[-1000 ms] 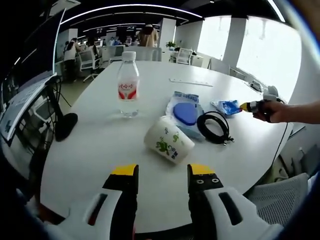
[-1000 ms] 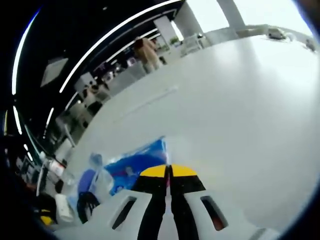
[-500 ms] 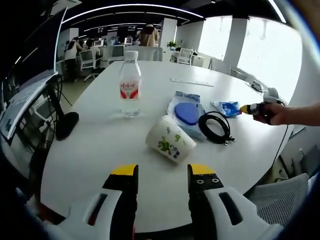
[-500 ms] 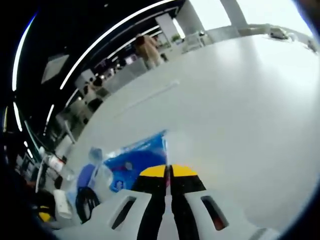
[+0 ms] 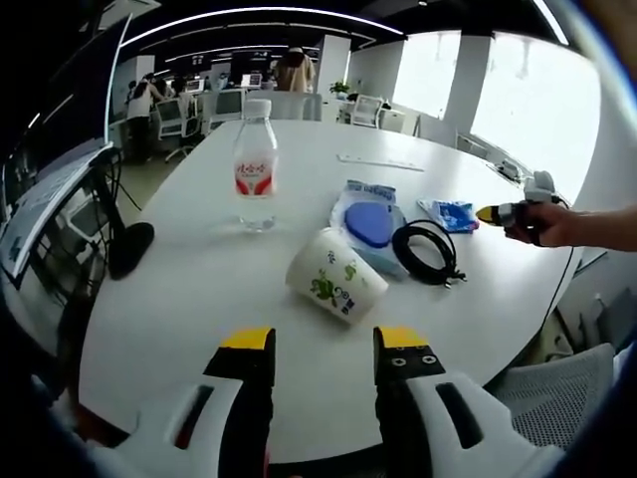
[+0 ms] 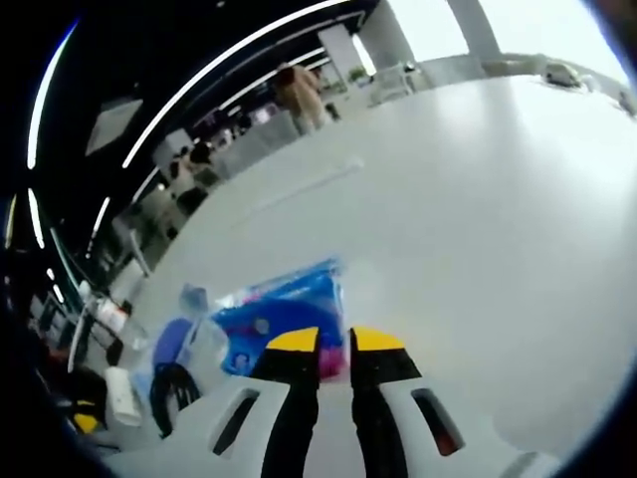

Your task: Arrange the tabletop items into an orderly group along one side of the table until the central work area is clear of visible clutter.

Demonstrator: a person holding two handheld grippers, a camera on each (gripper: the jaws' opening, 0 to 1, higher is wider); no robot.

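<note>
Clutter sits in a loose bunch on my white bench (image 5: 199, 289): an upright water bottle (image 5: 256, 164) at the far left, a paper cup (image 5: 335, 276) with green print lying on its side nearest me, a round blue-lidded pack (image 5: 370, 225) just behind it, and a coiled black cable (image 5: 428, 252) touching that pack's right edge. A small blue packet (image 5: 454, 213) lies just beyond the cable. My left gripper (image 5: 323, 344) hangs above the near edge, spread wide and empty. My right gripper (image 6: 332, 342) is parted by a narrow gap, its tips just at the blue packet (image 6: 284, 319), holding nothing I can see.
</note>
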